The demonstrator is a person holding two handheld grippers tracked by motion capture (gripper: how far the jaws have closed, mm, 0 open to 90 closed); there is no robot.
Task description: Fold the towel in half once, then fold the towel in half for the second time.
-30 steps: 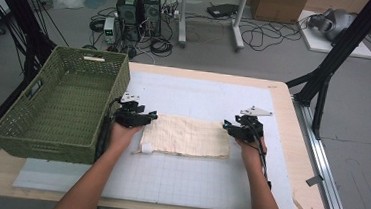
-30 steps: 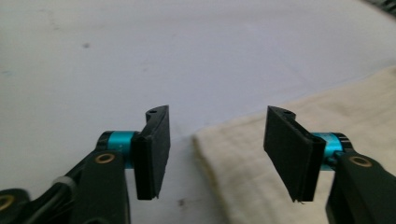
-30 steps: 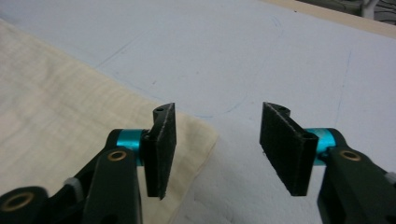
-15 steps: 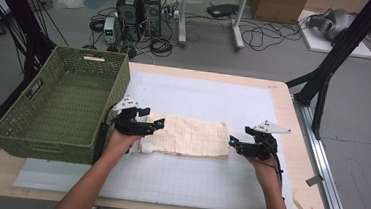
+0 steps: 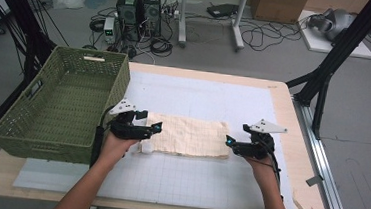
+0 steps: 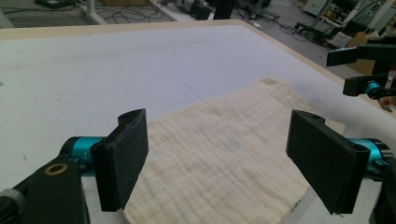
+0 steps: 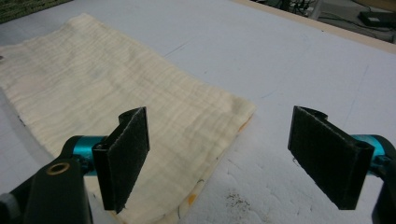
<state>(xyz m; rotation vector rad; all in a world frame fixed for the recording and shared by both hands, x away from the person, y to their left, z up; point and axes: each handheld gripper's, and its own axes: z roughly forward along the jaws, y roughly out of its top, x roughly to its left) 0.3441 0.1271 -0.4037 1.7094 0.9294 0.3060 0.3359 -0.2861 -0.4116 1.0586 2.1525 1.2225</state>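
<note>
- Nearest us, our left gripper (image 5: pixel 155 127) and right gripper (image 5: pixel 231 140) stand wide open and hold nothing; their jaws have just been opening.
- Between them the folded cream cloth (image 5: pixel 187 135) lies flat on the white mat (image 5: pixel 207 181).
- A green basket (image 5: pixel 56 102) sits left of the cloth, just beside our left hand.
- Beyond the table, computer boxes (image 5: pixel 139 5) and cables (image 5: pixel 259 37) lie on the floor.

cloth's (image 6: pixel 224 158) near edge cut off by frame bottom, left gripper view.
</note>
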